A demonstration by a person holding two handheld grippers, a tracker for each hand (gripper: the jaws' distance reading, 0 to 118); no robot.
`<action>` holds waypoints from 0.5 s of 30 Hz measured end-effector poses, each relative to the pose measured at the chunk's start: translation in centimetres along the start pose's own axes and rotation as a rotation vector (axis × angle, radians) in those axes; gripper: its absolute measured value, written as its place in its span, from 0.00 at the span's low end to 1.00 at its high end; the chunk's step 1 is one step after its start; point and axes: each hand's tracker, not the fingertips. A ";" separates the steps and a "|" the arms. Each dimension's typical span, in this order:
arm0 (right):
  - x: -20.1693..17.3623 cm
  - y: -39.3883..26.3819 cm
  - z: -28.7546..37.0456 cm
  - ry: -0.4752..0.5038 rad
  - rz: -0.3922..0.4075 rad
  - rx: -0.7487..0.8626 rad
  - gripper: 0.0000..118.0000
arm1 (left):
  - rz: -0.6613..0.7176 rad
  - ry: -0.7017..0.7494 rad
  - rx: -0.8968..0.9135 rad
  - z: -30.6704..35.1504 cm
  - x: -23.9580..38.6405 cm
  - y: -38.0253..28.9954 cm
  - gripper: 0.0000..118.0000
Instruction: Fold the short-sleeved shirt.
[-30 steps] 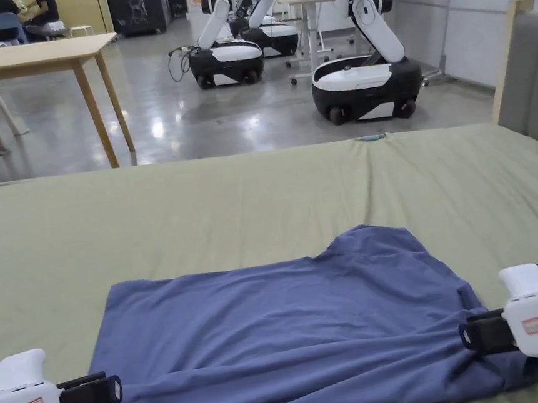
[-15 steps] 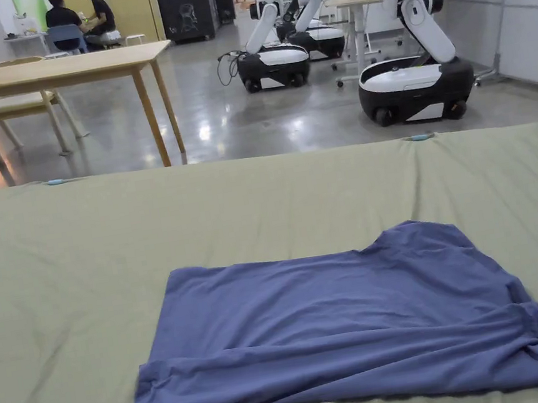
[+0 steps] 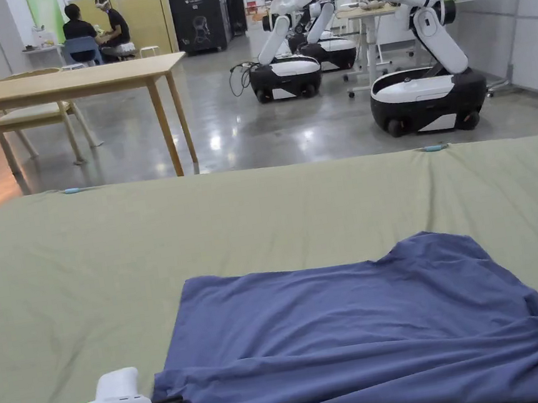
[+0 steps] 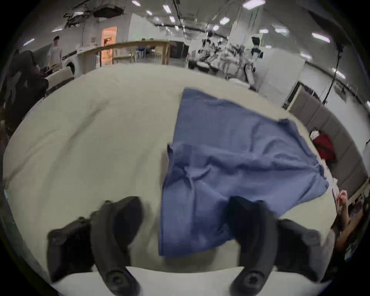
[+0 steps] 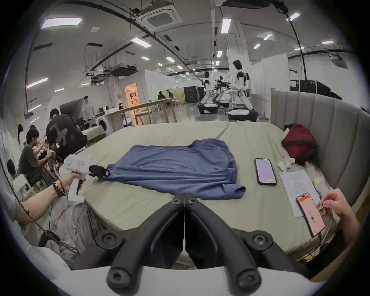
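Blue shirt (image 3: 370,335) spread flat on green bed sheet (image 3: 143,255), its near corner seemingly straddled by the left gripper (image 4: 184,226), jaws held wide, right gripper (image 5: 184,200) drawn back, jaws closed, empty.

The head view looks down and forward across the olive-green sheeted bed (image 3: 265,225) toward the room beyond. The left gripper view sits low and close behind its own black tongs (image 4: 184,226), facing the blue cotton short-sleeved shirt (image 4: 230,160) ahead. The right gripper view stands farther back, behind its tongs (image 5: 184,200). All three share shirt and bed.
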 end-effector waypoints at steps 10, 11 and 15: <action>3.1 3.0 -6.1 -0.072 0.085 -0.114 0.01 | -0.151 0.010 0.104 2.3 3.4 -1.0 0.06; 4.2 3.3 -7.8 -0.097 0.076 -0.129 0.01 | -0.155 0.013 0.101 2.4 3.5 -1.0 0.06; 9.1 2.7 -15.1 -0.146 0.024 -0.240 0.04 | -0.167 0.012 0.110 2.8 3.3 -0.7 0.06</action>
